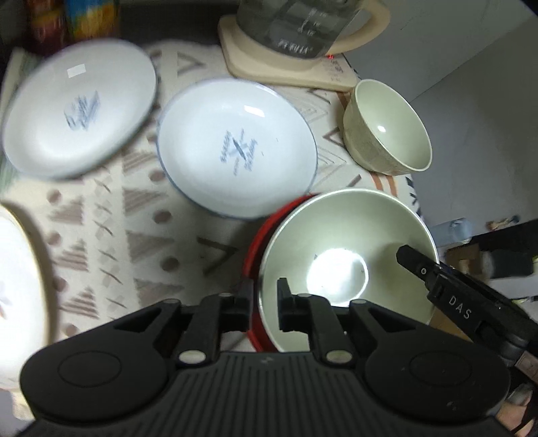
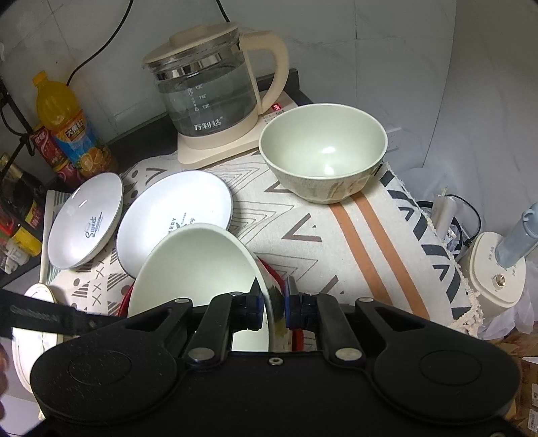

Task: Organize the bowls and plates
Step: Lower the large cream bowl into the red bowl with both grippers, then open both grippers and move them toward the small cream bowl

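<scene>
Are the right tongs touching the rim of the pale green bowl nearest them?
Touching. The right wrist view shows the right tongs closed on the near bowl, one pad inside its rim, the other outside, no gap either side.

The left wrist camera sits just behind the left gripper (image 1: 263, 307) and looks steeply down, very close to the pale green bowl (image 1: 346, 265) at 5 o'clock. The right wrist camera sits just behind the right gripper (image 2: 274, 302). It looks down too, but tipped up enough to show the wall at 12 o'clock. Both views share that same bowl (image 2: 198, 269), the patterned cloth (image 1: 141, 235) (image 2: 319, 242), the two white plates, the smaller bowl (image 1: 386, 127) (image 2: 322, 151) and the glass kettle (image 1: 292, 27) (image 2: 208, 84).
</scene>
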A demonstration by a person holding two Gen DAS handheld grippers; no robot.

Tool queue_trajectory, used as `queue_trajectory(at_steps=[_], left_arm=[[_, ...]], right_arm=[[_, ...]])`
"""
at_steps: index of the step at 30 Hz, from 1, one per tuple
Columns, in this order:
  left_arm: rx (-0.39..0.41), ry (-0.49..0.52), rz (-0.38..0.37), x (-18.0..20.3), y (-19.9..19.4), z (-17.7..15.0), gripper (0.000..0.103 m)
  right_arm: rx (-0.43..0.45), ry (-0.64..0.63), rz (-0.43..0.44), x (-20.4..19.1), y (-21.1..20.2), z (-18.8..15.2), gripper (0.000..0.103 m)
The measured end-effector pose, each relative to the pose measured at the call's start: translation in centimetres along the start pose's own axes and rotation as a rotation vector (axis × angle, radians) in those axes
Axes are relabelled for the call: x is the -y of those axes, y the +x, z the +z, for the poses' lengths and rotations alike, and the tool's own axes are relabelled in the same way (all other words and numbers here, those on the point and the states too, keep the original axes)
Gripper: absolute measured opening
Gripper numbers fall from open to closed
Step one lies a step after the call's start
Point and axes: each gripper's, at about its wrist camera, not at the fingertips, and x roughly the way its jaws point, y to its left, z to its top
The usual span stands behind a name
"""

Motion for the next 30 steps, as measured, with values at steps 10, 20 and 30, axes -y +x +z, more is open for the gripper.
queue_trajectory(at_steps=[10,20,30], left_arm=[[0.004,-0.004,0.020,-0.3,0.4,0.0,0.041],[-0.025,0.005,0.033,-0.3,3.1,-0.5,0.041],[-0.001,0.018,0.038,-0.5,3.4,-0.6,0.028]], right_arm=[[-0.005,-0.039,-0.024,-0.4,0.2,0.0,0.012],[-0.017,-0.084,-0.057,-0.5,0.7,-0.1,0.010],[-0.042,-0.067,-0.072,0.3,1.1,-0.5,0.020]])
